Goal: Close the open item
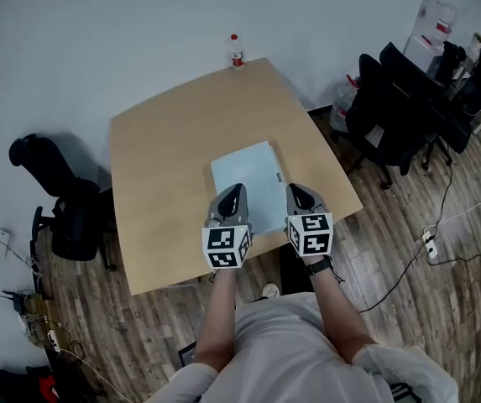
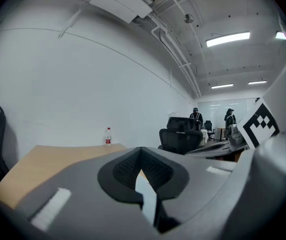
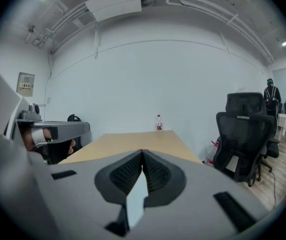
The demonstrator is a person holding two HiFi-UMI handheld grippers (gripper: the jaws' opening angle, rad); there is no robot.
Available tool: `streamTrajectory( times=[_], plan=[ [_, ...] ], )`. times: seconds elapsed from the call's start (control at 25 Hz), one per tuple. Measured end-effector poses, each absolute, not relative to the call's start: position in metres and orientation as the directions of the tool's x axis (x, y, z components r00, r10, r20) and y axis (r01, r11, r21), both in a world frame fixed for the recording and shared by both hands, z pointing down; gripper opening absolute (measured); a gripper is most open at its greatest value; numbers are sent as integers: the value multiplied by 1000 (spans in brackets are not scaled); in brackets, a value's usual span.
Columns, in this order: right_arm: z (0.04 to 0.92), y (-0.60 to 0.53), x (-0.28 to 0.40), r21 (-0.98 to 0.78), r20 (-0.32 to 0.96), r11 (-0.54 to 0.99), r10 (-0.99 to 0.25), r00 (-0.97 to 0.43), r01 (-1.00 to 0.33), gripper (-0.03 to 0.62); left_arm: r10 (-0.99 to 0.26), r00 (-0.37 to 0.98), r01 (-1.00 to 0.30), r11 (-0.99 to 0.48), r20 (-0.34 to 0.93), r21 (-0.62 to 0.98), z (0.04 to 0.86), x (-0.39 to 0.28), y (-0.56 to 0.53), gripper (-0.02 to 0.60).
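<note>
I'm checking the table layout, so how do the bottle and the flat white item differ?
The bottle stands upright at the far edge of the table; the flat white item lies flat nearer the person. The bottle is small and narrow with a red label; the flat white item is broad and plain. Both rest on the table.

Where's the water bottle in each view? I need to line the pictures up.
Head view: the water bottle stands top centre, on the far edge of the wooden table.
Left gripper view: the water bottle is small, left of centre, at the table's far end.
Right gripper view: the water bottle is just right of centre, at the table's far end.
Shared landmark: the wooden table, with the bottle on its far edge in all three.
</note>
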State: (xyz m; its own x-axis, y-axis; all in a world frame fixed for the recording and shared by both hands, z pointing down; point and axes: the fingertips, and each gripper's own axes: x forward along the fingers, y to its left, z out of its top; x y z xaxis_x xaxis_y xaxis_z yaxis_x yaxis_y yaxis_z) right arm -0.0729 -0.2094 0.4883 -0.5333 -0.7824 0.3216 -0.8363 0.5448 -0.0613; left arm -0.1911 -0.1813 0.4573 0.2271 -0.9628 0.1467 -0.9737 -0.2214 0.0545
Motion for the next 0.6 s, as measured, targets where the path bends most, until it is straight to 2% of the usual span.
streamTrajectory(
  times=[0.6],
  plan=[
    [585,-267,-68,-198,493,572,-644,-585,-796,14,-900,307,-952,-296,309,81,543,-168,-260,9]
  ],
)
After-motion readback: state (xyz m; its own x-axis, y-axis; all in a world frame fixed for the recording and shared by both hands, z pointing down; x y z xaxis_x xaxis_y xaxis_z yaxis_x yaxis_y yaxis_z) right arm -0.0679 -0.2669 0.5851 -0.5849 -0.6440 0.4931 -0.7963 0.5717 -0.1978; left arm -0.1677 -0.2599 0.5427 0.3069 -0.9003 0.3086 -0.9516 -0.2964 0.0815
